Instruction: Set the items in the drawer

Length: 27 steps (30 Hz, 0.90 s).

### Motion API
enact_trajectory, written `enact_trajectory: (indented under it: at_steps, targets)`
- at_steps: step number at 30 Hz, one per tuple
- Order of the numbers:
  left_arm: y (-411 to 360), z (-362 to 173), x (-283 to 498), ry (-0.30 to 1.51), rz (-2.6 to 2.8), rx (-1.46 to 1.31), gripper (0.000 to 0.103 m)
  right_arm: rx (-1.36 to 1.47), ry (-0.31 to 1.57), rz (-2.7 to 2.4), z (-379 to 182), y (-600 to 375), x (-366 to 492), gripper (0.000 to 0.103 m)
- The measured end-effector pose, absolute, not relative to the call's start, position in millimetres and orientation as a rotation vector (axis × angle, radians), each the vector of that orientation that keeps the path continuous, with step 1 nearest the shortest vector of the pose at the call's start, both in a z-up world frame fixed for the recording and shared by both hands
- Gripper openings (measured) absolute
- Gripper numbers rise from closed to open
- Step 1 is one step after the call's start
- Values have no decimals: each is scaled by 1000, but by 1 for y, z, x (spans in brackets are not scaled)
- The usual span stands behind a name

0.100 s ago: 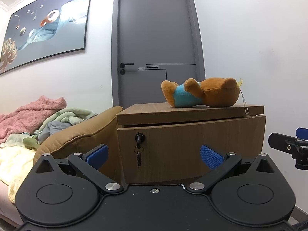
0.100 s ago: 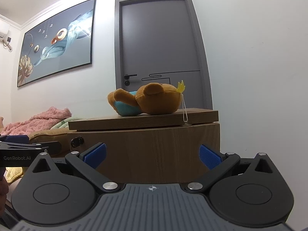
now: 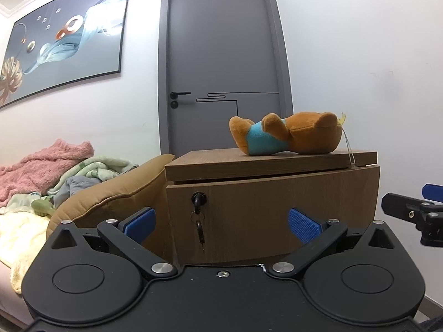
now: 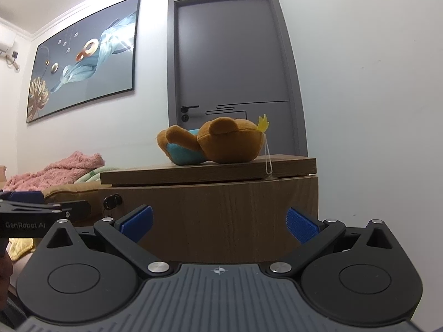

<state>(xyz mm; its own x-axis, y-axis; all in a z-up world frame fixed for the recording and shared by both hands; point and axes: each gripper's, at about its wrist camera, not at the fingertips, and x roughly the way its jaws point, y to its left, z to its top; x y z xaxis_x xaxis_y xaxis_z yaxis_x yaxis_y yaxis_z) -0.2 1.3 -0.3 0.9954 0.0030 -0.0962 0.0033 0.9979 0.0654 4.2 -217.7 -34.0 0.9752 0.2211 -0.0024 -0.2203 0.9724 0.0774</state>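
Bedroom corner, grey door (image 3: 224, 72) standing behind a wooden nightstand (image 3: 277, 215) with its drawer (image 3: 290, 210) closed, key (image 3: 200, 229) hanging in the lock. Plush bear (image 3: 288, 135) lying on top, long axis running left-right, head right, probably face-down. Left gripper (image 3: 221, 221) and right gripper (image 4: 218, 221) both hovering spread wide, holding nothing

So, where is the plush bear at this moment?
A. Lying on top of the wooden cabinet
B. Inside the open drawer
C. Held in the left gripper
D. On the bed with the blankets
A: the bear lies on its side on the top board of the cabinet, the drawer under it is closed, and both the left gripper and the right gripper are open and empty.
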Motion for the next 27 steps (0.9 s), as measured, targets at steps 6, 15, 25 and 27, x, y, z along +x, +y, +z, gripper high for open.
enact_trajectory:
  at_steps: [6, 15, 25, 27]
  targets:
    - [0, -1, -5, 88, -2, 68, 102, 39, 20, 226, -34, -218, 7, 103]
    - [0, 0, -6, 90, -9, 72, 102, 32, 5, 227, -35, -216, 4, 103]
    - [1, -1, -7, 87, -11, 72, 102, 36, 12, 227, -34, -216, 6, 103]
    - [2, -1, -7, 88, -10, 71, 102, 35, 9, 226, -34, -216, 5, 103]
